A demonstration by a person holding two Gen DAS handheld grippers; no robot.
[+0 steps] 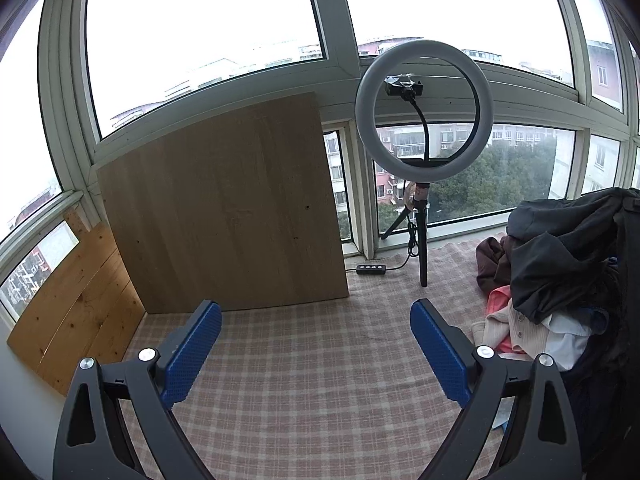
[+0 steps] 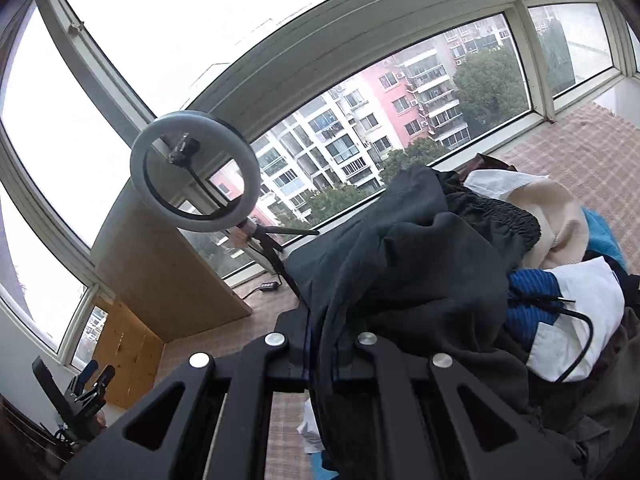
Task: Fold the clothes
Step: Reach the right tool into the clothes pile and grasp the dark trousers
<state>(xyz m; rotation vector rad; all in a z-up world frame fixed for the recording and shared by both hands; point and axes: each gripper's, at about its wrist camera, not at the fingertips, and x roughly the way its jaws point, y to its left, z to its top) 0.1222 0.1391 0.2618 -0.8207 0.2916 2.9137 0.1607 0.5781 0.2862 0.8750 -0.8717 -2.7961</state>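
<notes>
Left gripper [image 1: 316,344]: blue pads spread wide, nothing between them, hovering over the bare checked cloth [image 1: 312,380].
Right gripper [image 2: 323,344]: fingers closed together with a fold of the dark garment [image 2: 404,264] pinched between them; cloth drapes over and hides the tips.
Clothes pile [image 1: 560,280]: at 3 o'clock in the left view, a loose heap of dark, cream, pink and white pieces; nothing folded shows.
Dark garment: on top of the heap, rising from 6 o'clock toward centre in the right view.
Black cable [image 2: 576,340]: at 4 o'clock in the right view, lying on a white and blue piece just beside the held garment.
Ring light [image 1: 424,108]: on a tripod at 1 o'clock, near the heap.
Risk, snag: pulling the garment could drag the cable or neighbouring pieces along.
Risk, grip: a thin pinch on bunched fabric may slip under its weight.
Risk, knock: a wide swing leftward may strike the tripod.
</notes>
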